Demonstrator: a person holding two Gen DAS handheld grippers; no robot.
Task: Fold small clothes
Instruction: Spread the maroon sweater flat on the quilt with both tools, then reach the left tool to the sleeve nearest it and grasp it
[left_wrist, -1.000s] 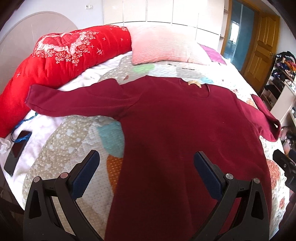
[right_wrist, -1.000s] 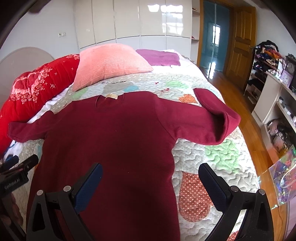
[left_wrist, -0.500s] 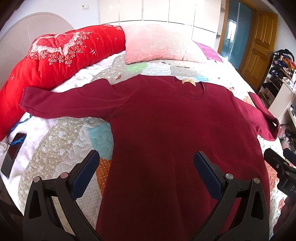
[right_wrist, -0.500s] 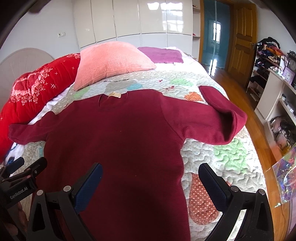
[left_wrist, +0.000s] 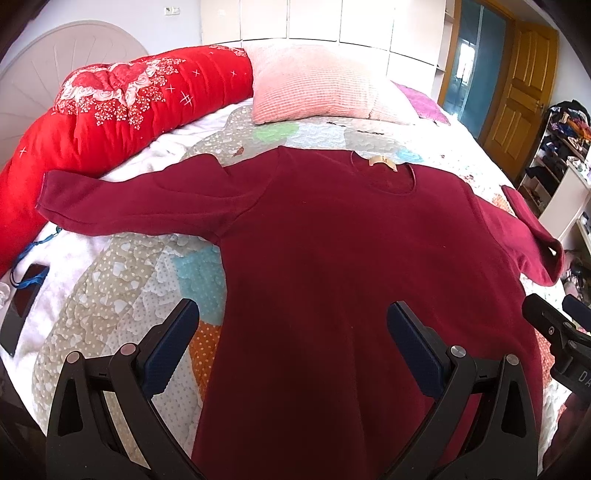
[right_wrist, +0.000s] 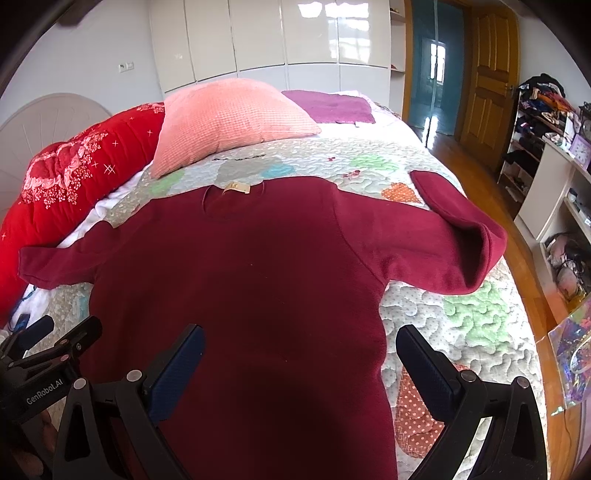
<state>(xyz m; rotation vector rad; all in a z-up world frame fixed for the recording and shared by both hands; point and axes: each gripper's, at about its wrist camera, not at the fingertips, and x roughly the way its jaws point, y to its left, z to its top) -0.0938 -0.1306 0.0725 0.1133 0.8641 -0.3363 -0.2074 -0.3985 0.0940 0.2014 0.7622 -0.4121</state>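
maroon sweater (left_wrist: 332, 258) flat on quilt (left_wrist: 110, 295), neck toward 12 o'clock, right sleeve end doubled back at 3 | left gripper (left_wrist: 291, 345) jaws wide, empty, above hem | right gripper (right_wrist: 299, 363) jaws wide, empty, above hem | pink pillow (right_wrist: 229, 122) at 12

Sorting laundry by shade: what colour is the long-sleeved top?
Dark maroon top, plain; clearest in the right wrist view.

Maroon long-sleeve top (left_wrist: 354, 258) flat on bed, right cuff folded back.
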